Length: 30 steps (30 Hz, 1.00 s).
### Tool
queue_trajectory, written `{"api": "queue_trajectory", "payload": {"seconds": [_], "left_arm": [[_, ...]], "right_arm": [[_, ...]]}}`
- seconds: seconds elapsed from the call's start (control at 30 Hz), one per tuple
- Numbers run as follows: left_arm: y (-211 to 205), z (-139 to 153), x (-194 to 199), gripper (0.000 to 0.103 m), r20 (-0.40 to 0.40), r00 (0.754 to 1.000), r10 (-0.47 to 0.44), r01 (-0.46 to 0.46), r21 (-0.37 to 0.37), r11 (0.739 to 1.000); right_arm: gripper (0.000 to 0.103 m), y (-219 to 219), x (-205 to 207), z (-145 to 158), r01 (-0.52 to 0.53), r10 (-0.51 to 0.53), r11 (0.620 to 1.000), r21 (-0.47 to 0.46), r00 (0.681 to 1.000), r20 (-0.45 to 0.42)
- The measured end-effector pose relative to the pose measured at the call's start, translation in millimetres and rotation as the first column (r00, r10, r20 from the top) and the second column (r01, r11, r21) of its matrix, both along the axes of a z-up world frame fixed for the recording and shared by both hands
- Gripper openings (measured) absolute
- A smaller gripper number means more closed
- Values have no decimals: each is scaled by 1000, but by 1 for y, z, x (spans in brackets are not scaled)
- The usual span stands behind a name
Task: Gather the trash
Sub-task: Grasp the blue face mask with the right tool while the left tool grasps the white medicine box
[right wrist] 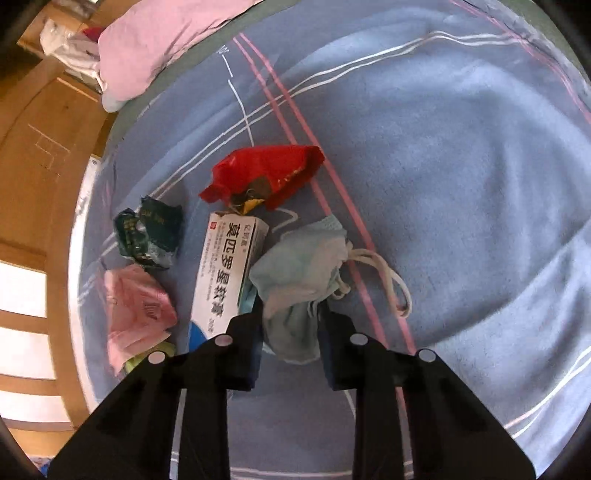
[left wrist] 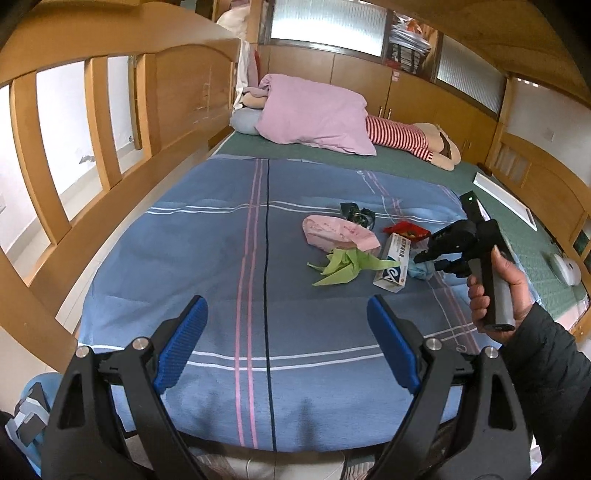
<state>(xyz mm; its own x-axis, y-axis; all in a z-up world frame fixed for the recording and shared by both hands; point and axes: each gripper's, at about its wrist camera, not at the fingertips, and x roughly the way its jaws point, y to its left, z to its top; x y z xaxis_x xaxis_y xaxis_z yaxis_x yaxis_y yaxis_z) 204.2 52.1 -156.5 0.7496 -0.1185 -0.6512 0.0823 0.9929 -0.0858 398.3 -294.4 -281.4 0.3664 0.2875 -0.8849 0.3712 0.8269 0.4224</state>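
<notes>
Right gripper (right wrist: 290, 325) jaws clamp face mask (right wrist: 299, 266); ointment box (right wrist: 225, 266) alongside; left gripper (left wrist: 288, 339) agape.

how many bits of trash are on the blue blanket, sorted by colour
Pink crumpled plastic bag: 1
Green folded paper scrap: 1
Dark green crumpled foil wrapper: 1
Red crumpled plastic wrapper: 1
White cardboard ointment box: 1
Light blue face mask with white ear loops: 1, between the right gripper pads
Total: 6

Soft daylight from window (left wrist: 327, 22) behind bed (left wrist: 207, 236); edges bend round, corners black, blanket slightly blurry.
</notes>
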Motion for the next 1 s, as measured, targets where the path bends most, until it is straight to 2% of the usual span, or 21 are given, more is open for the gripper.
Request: {"api": "queue_trajectory", "payload": {"seconds": [0.1,0.27,0.47,0.57,0.6,0.67,0.73,0.83,0.93,1.0], "left_arm": [[-14,-1,-1,88,2,999,-40,40,25,999],[-57,-13,1,88,-20,983,-184,184,30,982],[-143,-54,22,87,-70,928,-367,370,38,928],[-175,-78,43,79,-100,899,-425,431,35,902],[-179,-84,52,75,-113,895,-432,437,24,899],[-189,-95,78,74,-138,890,-434,438,-4,899],[-194,-104,102,74,-154,900,-408,416,22,909],[-195,-119,138,74,-195,907,-372,383,18,924],[-202,-125,162,76,-179,929,-325,346,98,933],[-206,-127,171,76,-198,922,-332,357,107,928]], "right_arm": [[26,-8,-18,15,13,-14,1000,13,999,41],[26,-34,-68,48,36,-39,999,26,993,113],[26,-69,-130,62,84,-94,994,71,983,161],[26,-86,-149,67,100,-112,992,78,978,173],[26,-93,-156,68,106,-120,991,84,976,180],[26,-101,-163,69,115,-129,990,85,974,188],[26,-107,-168,67,124,-141,987,100,971,195],[26,-115,-175,63,140,-164,982,127,966,200],[27,-122,-182,58,148,-177,977,150,965,196],[27,-125,-186,53,153,-183,975,163,965,189]]}}
